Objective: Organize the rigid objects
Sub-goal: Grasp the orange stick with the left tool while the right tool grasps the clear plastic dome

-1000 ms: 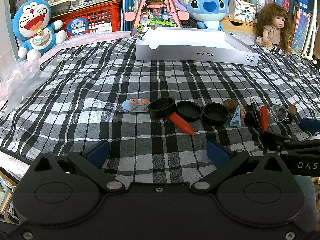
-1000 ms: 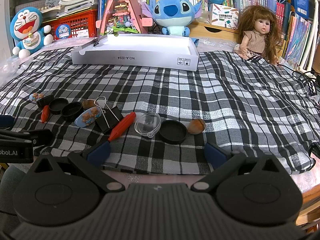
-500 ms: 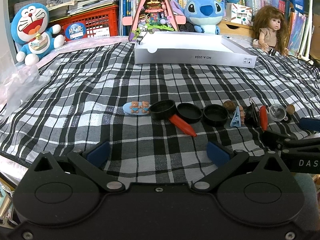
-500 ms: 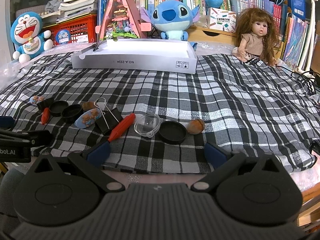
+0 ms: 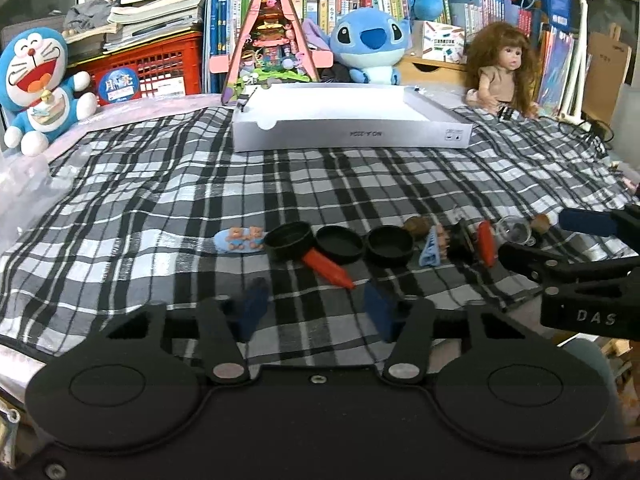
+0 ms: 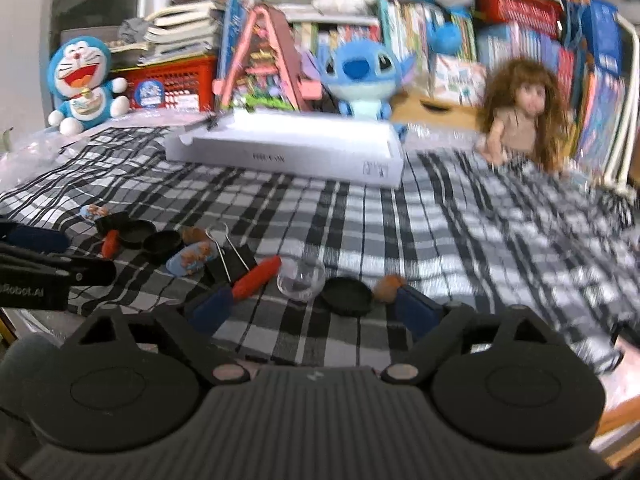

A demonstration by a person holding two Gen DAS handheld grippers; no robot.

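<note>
The left tool is held with its jaws parted, grasping nothing. Just ahead of it a red pen is laid on the checked cloth, its long axis slanting from a black lid toward the tool's right pad. The right tool is likewise spread and unloaded; a clear cup and black cap lie between its pads. Far ahead, a white tray is seen; its contents cannot be told.
</note>
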